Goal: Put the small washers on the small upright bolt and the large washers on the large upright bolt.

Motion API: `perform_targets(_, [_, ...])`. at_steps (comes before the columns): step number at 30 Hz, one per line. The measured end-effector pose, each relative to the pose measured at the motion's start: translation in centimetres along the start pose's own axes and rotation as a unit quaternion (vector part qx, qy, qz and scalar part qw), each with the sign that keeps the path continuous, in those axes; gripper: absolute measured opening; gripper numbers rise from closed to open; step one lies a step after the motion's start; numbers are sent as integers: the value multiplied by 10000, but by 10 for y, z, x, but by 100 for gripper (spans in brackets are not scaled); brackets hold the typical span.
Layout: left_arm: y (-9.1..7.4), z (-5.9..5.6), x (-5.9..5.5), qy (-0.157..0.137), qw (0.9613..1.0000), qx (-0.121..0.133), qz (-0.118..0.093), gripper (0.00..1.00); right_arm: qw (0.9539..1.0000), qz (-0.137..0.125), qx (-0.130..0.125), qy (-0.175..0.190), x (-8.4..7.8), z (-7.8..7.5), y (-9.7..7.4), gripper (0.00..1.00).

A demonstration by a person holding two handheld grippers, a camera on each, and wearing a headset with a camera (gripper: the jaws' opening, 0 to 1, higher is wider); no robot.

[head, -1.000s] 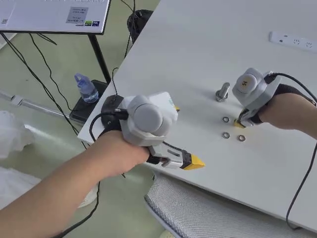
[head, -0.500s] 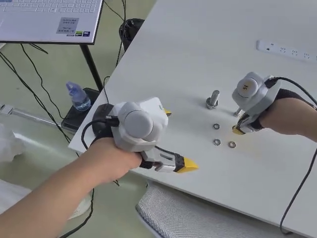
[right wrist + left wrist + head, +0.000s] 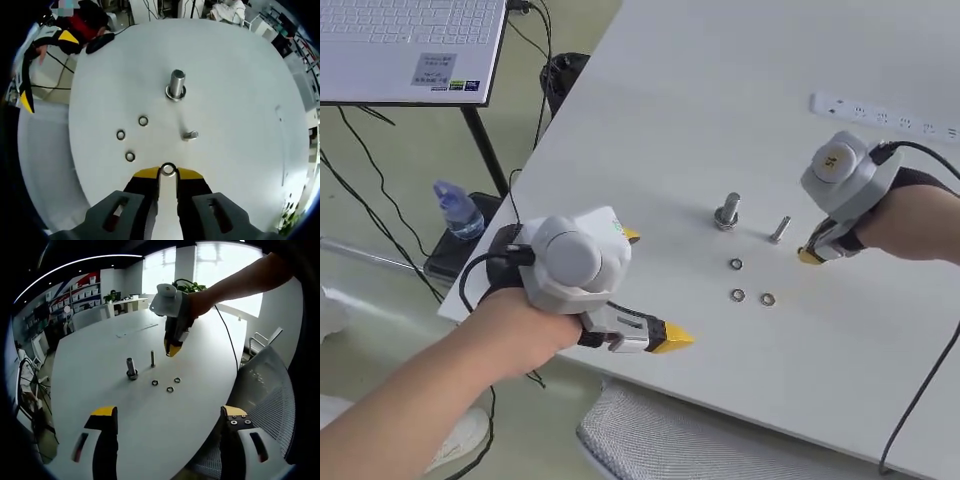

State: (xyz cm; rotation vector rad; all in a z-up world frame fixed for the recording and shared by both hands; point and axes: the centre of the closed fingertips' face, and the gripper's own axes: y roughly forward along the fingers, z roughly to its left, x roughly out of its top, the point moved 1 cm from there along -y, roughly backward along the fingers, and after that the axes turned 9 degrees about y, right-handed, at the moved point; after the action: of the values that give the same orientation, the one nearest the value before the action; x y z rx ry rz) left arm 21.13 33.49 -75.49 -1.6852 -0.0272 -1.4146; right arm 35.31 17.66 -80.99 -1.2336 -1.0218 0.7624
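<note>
Right of the small bolt (image 3: 190, 135), a washer (image 3: 169, 169) was clamped in the fingers (image 3: 146, 174) of the right gripper (image 3: 169, 175), while those of the left gripper (image 3: 169, 412) were held wide apart.

My right tongs (image 3: 168, 175) pinch a washer (image 3: 168, 164) between their yellow tips, just above the white desk (image 3: 240, 100). Just beyond it is the small bolt (image 3: 190, 135), and farther off the large bolt (image 3: 176, 84) stands upright. Three loose washers (image 3: 130, 156) lie flat to the small bolt's left.
</note>
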Motion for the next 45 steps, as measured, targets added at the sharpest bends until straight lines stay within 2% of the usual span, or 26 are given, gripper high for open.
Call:
perform_targets(1, [0, 0, 0, 1, 10000, 2, 5, 84, 10000, -21, -4, 11, 0, -6, 4, 13])
perform_targets(4, [1, -1, 0, -7, 10000, 2, 19, 84, 10000, -71, -3, 28, 5, -10, -1, 13])
perform_targets(9, [2, -1, 0, -20, 10000, 1, 30, 83, 9997, -214, 43, 73, 24, -21, -10, 13])
perform_targets(15, [2, 0, 3, -114, 9999, 52, -60, 85, 9997, -223, 23, -30, 40, -28, -12, 13])
perform_targets(21, [1, 4, 1, -137, 9998, 115, -73, 86, 9998, -162, 24, -135, 47, -31, -5, 13])
perform_targets(26, [1, 6, 1, -162, 9998, 119, -61, 86, 9998, -82, 43, -174, 48, -35, 3, 13])
perform_targets(45, [2, 6, -4, -143, 9999, 59, 26, 83, 9998, -1, 37, -216, 47, -37, 13, 13])
